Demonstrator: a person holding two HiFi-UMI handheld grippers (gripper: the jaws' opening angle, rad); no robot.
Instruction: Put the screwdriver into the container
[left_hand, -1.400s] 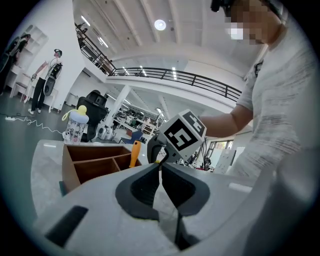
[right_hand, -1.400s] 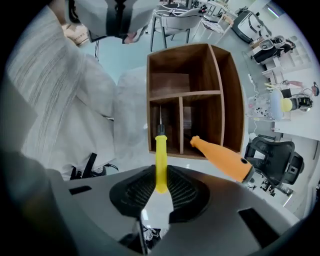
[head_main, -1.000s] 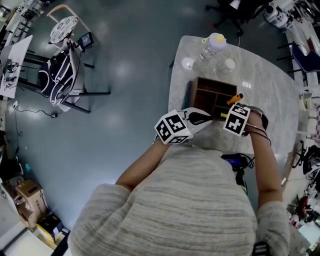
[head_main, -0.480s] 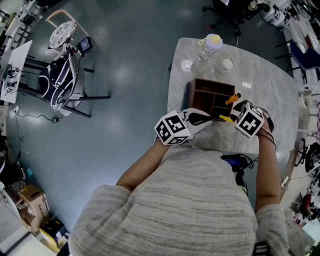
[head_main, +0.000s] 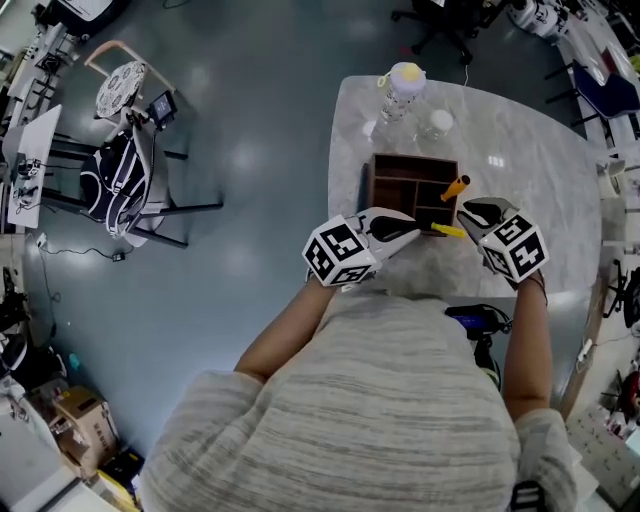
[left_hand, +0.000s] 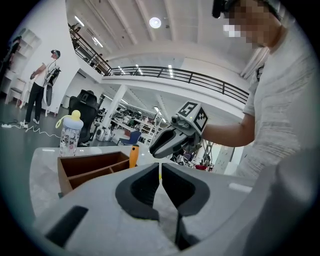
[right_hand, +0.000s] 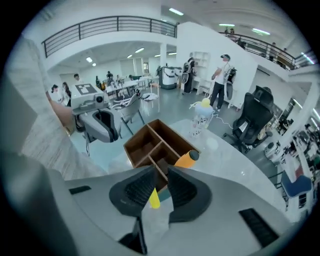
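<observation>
A white marble table (head_main: 540, 160) in a large workshop hall carries a wooden container (head_main: 414, 158), with an orange-handled tool (head_main: 455, 187) leaning in its right side. Just in front of the container, the left gripper's (head_main: 412, 230) fingers clamp a slim yellow screwdriver (head_main: 447, 231). The right gripper's (head_main: 468, 215) fingers have just been closing and stand apart around its other end.

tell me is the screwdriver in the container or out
Not fully in: the screwdriver leans on the rim of the container, orange end over it, yellow end sticking out over the table.
</observation>
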